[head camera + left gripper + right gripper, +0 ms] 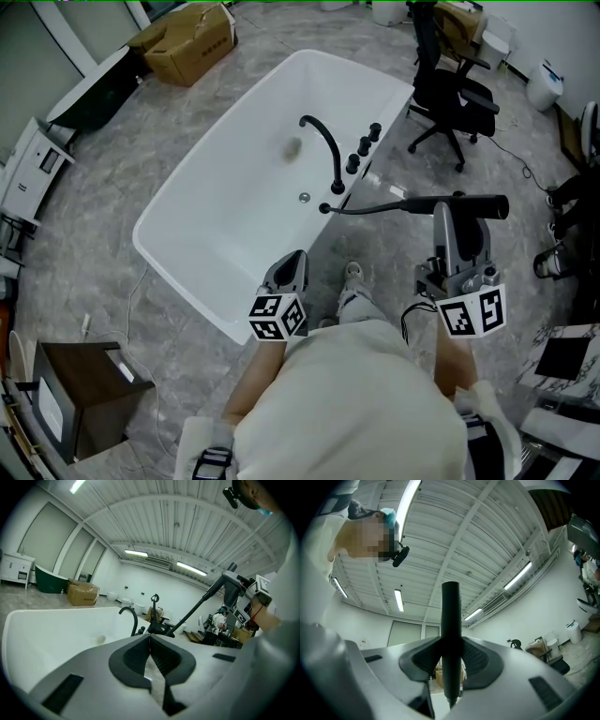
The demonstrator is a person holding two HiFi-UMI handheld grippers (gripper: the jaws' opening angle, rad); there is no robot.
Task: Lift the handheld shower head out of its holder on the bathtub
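Head view: one glossy white oval-cornered bathtub, one black arched faucet and three round black knobs on its rim. The right gripper clamps one slim black shower head, held level beside the tub – its hose runs back to the rim. The left gripper hangs near the tub's corner.

Left gripper view: ribbed pads pressed together, nothing between.

Right gripper view: both pads squeeze the smooth cylindrical wand – it stands upright against a ribbed white ceiling.
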